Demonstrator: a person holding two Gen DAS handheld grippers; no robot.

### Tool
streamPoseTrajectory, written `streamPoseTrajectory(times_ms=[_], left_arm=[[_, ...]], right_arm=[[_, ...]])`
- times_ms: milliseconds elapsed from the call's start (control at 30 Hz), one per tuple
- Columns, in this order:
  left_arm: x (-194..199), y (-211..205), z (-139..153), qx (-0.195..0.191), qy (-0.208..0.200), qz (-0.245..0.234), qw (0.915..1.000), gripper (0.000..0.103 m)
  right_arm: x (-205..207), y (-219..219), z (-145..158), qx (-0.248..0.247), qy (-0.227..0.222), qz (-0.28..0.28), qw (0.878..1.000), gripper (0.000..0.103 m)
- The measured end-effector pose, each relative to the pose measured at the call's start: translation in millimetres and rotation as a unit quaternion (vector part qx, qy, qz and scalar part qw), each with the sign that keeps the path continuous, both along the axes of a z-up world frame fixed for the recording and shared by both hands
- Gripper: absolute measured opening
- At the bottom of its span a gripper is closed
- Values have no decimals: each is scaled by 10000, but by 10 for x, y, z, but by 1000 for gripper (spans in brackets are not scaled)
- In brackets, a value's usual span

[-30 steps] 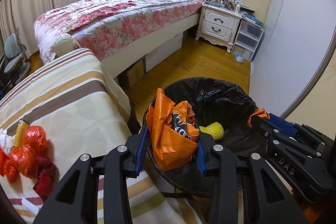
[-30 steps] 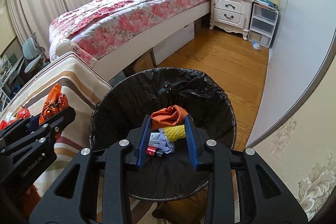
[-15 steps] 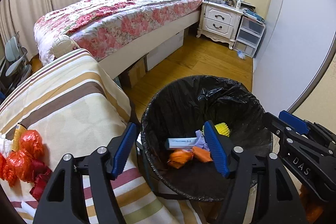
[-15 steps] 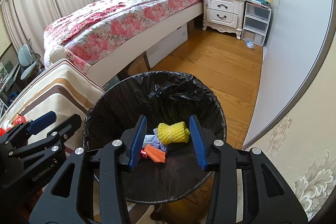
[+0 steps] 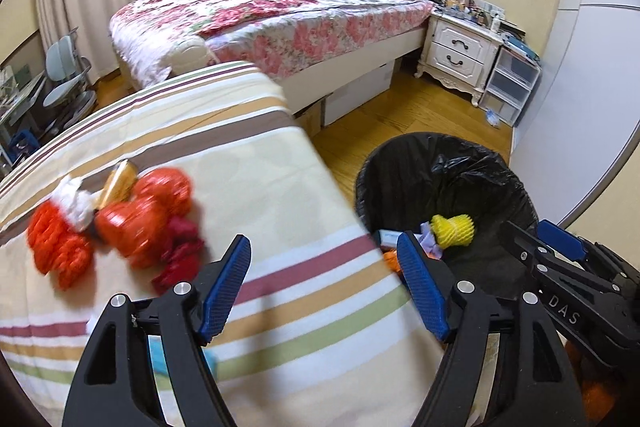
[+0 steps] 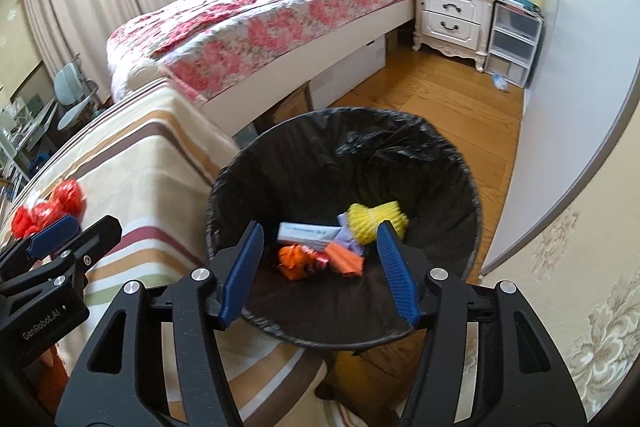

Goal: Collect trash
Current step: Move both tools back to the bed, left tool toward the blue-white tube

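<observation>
Both my grippers, left [image 5: 324,285] and right [image 6: 320,269], are opening, fingers empty. Remaining trash [image 5: 120,223] lies on the striped surface [image 5: 280,187] beside the bin [image 6: 248,179]: light, crinkly, soft; I'd pinch a bunched fold.

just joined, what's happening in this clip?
A person with a handheld tool in each hand is clearing trash off a striped cloth surface into a black-lined trash bin. The left tool and the right tool hold nothing, and the jaws of both are opening. The bin already holds a yellow foam net, orange wrappers and a white box. A pile of red-orange wrappers waits on the cloth.
</observation>
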State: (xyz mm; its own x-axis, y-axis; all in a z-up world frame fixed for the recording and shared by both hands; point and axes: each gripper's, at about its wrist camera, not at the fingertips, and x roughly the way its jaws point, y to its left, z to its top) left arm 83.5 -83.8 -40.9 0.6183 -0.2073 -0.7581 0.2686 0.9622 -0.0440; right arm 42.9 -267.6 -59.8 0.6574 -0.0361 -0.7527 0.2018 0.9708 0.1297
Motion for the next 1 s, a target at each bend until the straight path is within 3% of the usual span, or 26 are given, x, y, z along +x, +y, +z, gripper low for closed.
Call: streamPoseTrajectory(times_ms=[367, 467, 1000], left_arm=[[-185, 519, -143, 192, 145, 516, 9984, 73], [-205, 573, -210, 253, 297, 444, 9983, 73], [-387, 1116, -216, 252, 225, 680, 9971, 73]], right_arm=[[-23, 641, 12, 34, 47, 648, 9979, 59], [-49, 768, 9, 31, 68, 770, 9970, 65], [-192, 1068, 30, 59, 85, 1081, 9941, 65]])
